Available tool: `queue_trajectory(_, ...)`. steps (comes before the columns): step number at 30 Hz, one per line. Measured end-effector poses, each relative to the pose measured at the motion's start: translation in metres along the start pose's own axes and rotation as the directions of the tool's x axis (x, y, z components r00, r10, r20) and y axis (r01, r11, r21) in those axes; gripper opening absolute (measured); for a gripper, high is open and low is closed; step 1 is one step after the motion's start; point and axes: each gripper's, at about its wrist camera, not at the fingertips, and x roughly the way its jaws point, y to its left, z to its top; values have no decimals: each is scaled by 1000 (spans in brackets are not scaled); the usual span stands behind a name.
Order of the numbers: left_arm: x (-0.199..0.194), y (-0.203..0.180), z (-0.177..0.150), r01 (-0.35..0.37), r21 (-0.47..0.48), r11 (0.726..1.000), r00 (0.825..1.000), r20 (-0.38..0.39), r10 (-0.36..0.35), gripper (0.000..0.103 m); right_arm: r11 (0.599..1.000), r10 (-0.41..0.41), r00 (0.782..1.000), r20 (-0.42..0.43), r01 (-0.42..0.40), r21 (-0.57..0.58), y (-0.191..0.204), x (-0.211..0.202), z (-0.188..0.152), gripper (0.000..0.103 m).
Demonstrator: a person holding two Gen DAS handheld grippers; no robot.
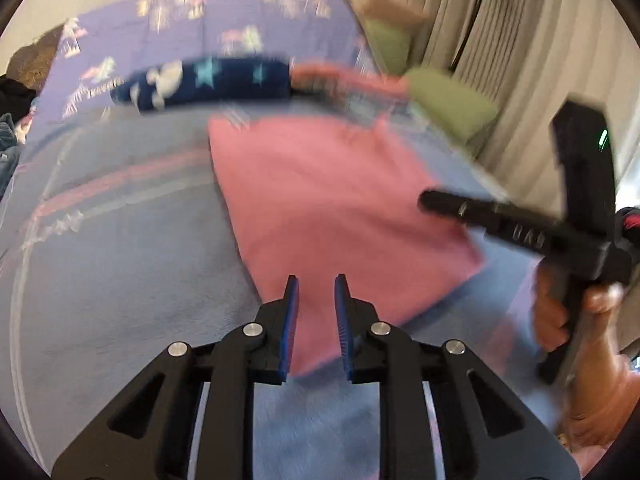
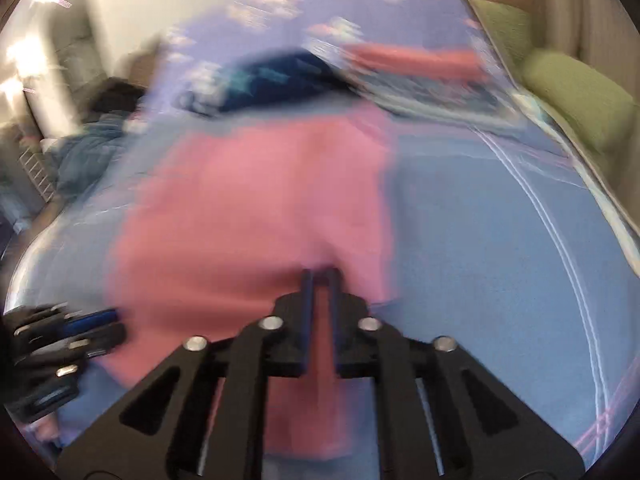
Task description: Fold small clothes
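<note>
A pink garment (image 1: 332,208) lies spread on the blue bedspread (image 1: 120,264); it also shows in the right wrist view (image 2: 248,216). My left gripper (image 1: 317,292) is open, its blue pads apart over the garment's near corner, holding nothing. My right gripper (image 2: 319,280) has its jaws narrowly apart with pink cloth between them, seemingly shut on the garment's near edge; the view is blurred. The right gripper's body (image 1: 516,228) appears at the garment's right edge in the left wrist view. The left gripper (image 2: 80,328) shows at the garment's left side.
A dark blue star-print garment (image 1: 208,80) and a folded red-pink garment (image 1: 344,80) lie at the far side of the bed. Green pillows (image 1: 452,100) sit at the far right by curtains (image 1: 520,40). Dark clothes (image 2: 92,140) are piled at the left.
</note>
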Motion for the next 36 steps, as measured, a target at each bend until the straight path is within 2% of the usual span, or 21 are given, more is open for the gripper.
queue_trajectory(1,14,3,-4,-14,-2,1000,1000,-27,14,19,994,69,998,-3,-69,82,-15,-1,2,0)
queue_trajectory(2,14,4,-5,-1,-8,1000,1000,-8,1,19,991,77,997,-7,-76,110,-20,-3,3,0)
queue_trajectory(5,4,6,-5,21,-2,1000,1000,1,-21,19,996,65,998,-5,-64,55,-14,-11,4,1)
queue_trajectory(6,3,6,-6,18,7,1000,1000,0,-18,19,996,84,996,5,-84,40,-9,-15,6,7)
queue_trajectory(8,-5,2,-3,18,28,999,1000,12,-18,19,992,127,991,32,-127,-3,-2,-25,13,9)
queue_trajectory(13,-15,-7,29,88,71,994,993,71,-93,19,983,171,985,39,-168,-69,12,-15,42,13)
queue_trajectory(15,-4,-9,42,81,73,994,994,71,-87,19,990,122,993,-2,-121,-65,7,7,53,17)
queue_trajectory(16,3,-7,47,75,67,995,995,64,-80,21,997,43,999,-26,-45,-66,2,23,54,18)
queue_trajectory(17,18,-1,52,46,46,998,998,43,-48,22,997,-14,999,-34,11,-78,-4,37,53,31)
queue_trajectory(18,31,5,53,6,26,1000,1000,27,-6,23,998,-2,999,-36,0,-65,-12,44,50,32)
queue_trajectory(19,43,12,52,-15,15,1000,1000,23,14,23,998,56,998,-30,-57,-12,-23,42,49,32)
queue_trajectory(21,44,16,51,8,8,1000,999,45,-8,23,996,81,996,-19,-81,35,-35,29,53,32)
queue_trajectory(23,35,12,51,-14,35,999,999,53,12,23,995,81,996,29,-83,52,-43,15,58,32)
queue_trajectory(27,17,18,62,-1,16,1000,995,100,0,30,973,202,978,54,-207,100,-57,4,78,32)
queue_trajectory(29,13,23,78,-1,10,1000,990,144,0,39,962,262,965,28,-264,74,-51,12,90,32)
queue_trajectory(30,14,26,87,1,4,1000,988,155,-1,42,955,295,955,-24,-294,38,-42,23,97,32)
queue_trajectory(32,26,32,106,33,1,999,989,145,-33,43,968,249,964,-92,-250,10,-33,46,105,31)
queue_trajectory(33,33,33,112,13,-2,1000,991,137,-12,43,982,187,976,-114,-189,-3,-30,59,107,25)
queue_trajectory(34,40,34,116,-20,-4,1000,992,127,20,51,992,120,985,-125,-124,-28,-29,73,108,24)
queue_trajectory(35,57,37,121,-93,8,996,991,101,92,57,993,85,991,-107,-93,-72,-27,85,108,23)
queue_trajectory(36,77,40,122,-188,32,982,980,70,185,66,988,95,994,-55,-101,-114,-26,89,106,23)
